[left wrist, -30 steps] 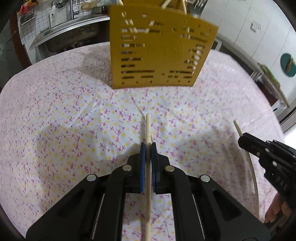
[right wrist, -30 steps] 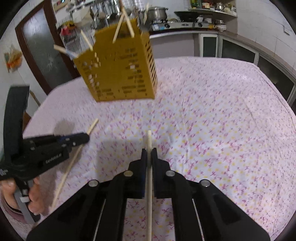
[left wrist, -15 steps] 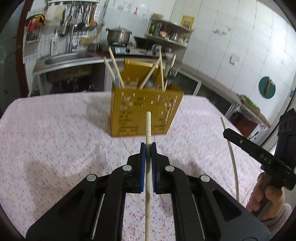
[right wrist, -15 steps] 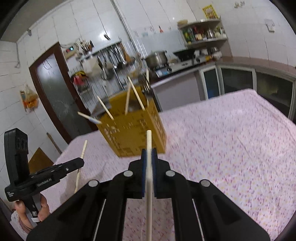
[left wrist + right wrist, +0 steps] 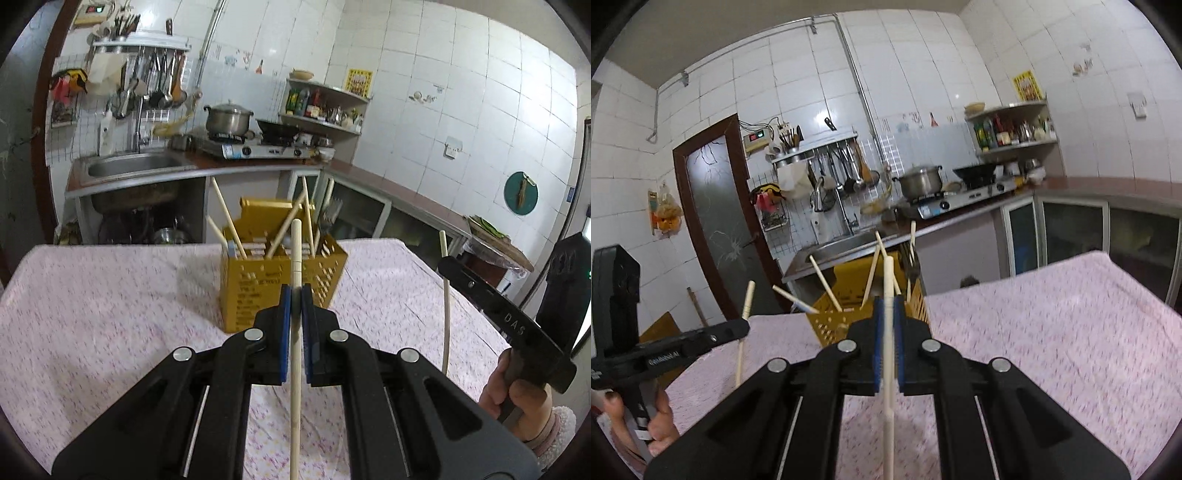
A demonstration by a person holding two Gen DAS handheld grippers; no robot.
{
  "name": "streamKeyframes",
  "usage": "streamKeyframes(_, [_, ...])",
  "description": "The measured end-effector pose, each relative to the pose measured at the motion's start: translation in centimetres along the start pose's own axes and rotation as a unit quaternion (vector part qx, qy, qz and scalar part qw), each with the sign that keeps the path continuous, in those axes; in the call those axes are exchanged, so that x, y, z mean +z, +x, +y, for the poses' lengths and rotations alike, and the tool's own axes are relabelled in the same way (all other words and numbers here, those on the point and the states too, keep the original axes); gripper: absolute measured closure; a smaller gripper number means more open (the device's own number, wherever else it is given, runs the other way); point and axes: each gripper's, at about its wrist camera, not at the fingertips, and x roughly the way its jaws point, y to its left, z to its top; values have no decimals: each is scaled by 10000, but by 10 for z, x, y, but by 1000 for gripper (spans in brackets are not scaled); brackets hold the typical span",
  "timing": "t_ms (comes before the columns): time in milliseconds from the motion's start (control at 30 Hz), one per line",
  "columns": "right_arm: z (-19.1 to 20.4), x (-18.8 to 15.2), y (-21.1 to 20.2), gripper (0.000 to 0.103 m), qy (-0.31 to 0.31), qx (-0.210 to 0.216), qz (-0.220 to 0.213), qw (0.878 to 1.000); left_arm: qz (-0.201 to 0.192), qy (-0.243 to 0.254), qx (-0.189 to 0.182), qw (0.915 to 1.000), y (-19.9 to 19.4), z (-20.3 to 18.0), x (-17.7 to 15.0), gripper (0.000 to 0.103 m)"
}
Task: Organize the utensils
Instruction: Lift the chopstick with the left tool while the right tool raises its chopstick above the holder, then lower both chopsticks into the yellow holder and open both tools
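My left gripper [image 5: 295,291] is shut on a pale wooden chopstick [image 5: 296,251] that points up and forward. My right gripper [image 5: 888,302] is shut on a second chopstick [image 5: 888,280], also upright. Both are lifted above the table. The yellow perforated utensil holder [image 5: 258,291] stands on the table ahead and holds several chopsticks and a fork. It also shows in the right wrist view [image 5: 831,321], partly behind the gripper. The right gripper [image 5: 448,267] with its chopstick [image 5: 447,317] shows at the right of the left wrist view; the left gripper [image 5: 744,326] with its chopstick [image 5: 746,299] shows at the left of the right wrist view.
The table carries a pink floral cloth [image 5: 92,295]. Behind it run a counter with a sink [image 5: 129,168], a gas stove with a pot [image 5: 229,120], hanging utensils and a corner shelf. A dark door [image 5: 716,221] stands to the left.
Both grippers have risen and tilted up from the tablecloth, each still holding its chopstick. The view has swung from the table to the kitchen wall, and the holder looks farther and lower.
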Motion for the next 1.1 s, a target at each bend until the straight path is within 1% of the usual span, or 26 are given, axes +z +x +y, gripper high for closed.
streamKeyframes(167, [6,19,5,97,-153,-54,-392,9991,-307,-6,-5,9995,-3,3,20,99])
streamKeyframes(300, [14,48,14,97,-263,-58,-720,9970,-628,46,-9,9980,-1,6,48,99])
streamKeyframes(400, [23,71,22,97,-408,-58,-975,9944,-960,95,45,9953,3,6,71,99])
streamKeyframes(500, [31,95,34,97,-528,-31,-1298,9901,-1221,152,-22,9924,10,5,93,99])
streamKeyframes(667, [37,118,56,97,-626,-45,-1762,9824,-1742,443,117,9836,31,-3,119,99])
streamKeyframes(767, [38,125,71,97,-644,-52,-1960,9785,-1971,410,190,9793,46,-1,131,99])
streamKeyframes(867, [34,128,86,97,-545,-40,-2051,9772,-2062,356,233,9776,66,4,140,99])
streamKeyframes(967, [33,123,99,97,-593,-58,-2120,9754,-2147,375,329,9754,82,9,138,99])
streamKeyframes(1100, [31,114,117,97,-643,-103,-2133,9748,-2187,327,304,9748,97,18,128,99])
